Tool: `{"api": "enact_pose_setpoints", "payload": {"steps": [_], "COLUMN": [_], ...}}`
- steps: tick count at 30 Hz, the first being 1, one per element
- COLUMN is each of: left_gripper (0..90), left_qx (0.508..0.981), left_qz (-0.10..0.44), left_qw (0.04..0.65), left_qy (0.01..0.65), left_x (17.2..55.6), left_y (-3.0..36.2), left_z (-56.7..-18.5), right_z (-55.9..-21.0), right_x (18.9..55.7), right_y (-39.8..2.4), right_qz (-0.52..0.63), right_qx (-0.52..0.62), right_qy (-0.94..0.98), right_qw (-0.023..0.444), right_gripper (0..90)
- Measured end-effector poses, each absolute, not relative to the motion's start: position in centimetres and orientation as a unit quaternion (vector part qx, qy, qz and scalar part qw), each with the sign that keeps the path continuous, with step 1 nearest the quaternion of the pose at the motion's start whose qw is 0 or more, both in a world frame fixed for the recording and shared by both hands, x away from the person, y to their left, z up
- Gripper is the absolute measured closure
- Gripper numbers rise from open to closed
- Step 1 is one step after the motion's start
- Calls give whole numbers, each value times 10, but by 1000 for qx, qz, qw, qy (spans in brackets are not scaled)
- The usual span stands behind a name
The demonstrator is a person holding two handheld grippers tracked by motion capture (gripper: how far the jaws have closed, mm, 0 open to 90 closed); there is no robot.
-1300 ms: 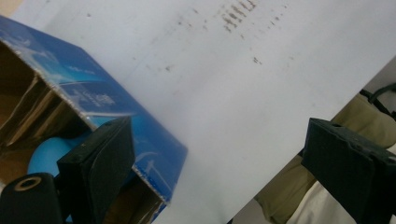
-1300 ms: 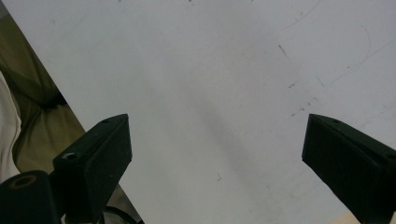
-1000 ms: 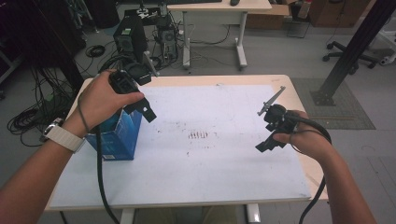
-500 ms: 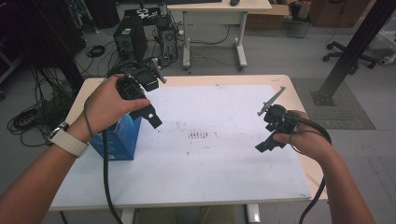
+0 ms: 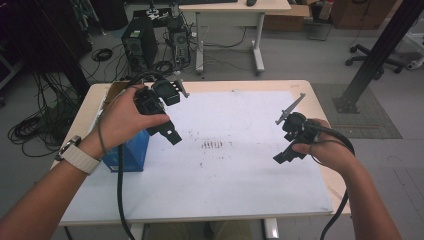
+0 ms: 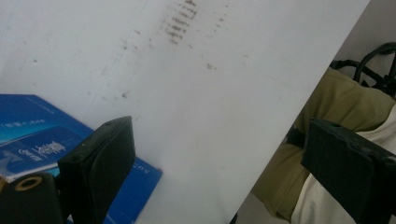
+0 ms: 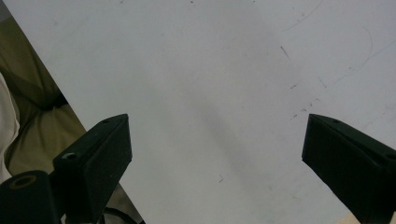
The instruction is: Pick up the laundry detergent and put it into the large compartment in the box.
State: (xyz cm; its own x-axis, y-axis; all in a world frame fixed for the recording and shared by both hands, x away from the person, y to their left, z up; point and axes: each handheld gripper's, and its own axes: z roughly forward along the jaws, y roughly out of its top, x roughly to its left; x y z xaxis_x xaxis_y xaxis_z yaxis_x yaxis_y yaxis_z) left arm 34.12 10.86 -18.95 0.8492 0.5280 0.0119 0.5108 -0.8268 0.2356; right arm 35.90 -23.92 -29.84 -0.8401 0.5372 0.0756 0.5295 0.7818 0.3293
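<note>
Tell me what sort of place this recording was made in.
Probably a lab or workshop-style office. A desktop computer tower stands on the floor among loose cables behind the work table, a second desk stands farther back, and an office chair base sits to the right.

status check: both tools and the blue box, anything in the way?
Left tool open, empty, above the blue cardboard box. Right tool open, empty, over the white table sheet. Box at table's left edge, untouched. No obstruction seen.
</note>
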Motion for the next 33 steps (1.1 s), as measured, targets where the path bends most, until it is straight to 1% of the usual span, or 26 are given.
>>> {"api": "enact_pose_setpoints", "payload": {"steps": [9, 33], "left_gripper": [100, 100], "left_qx": [960, 958], "left_qz": [39, 38], "left_qw": [115, 118], "left_qy": [254, 257], "left_x": [334, 335], "left_y": [99, 99], "left_z": [-192, -193], "right_z": [-298, -298], "right_x": [360, 359], "right_y": [-240, -240], "right_qz": [172, 173], "right_qx": [283, 282], "right_qy": [944, 943], "right_qw": [13, 13], "right_gripper": [85, 85]}}
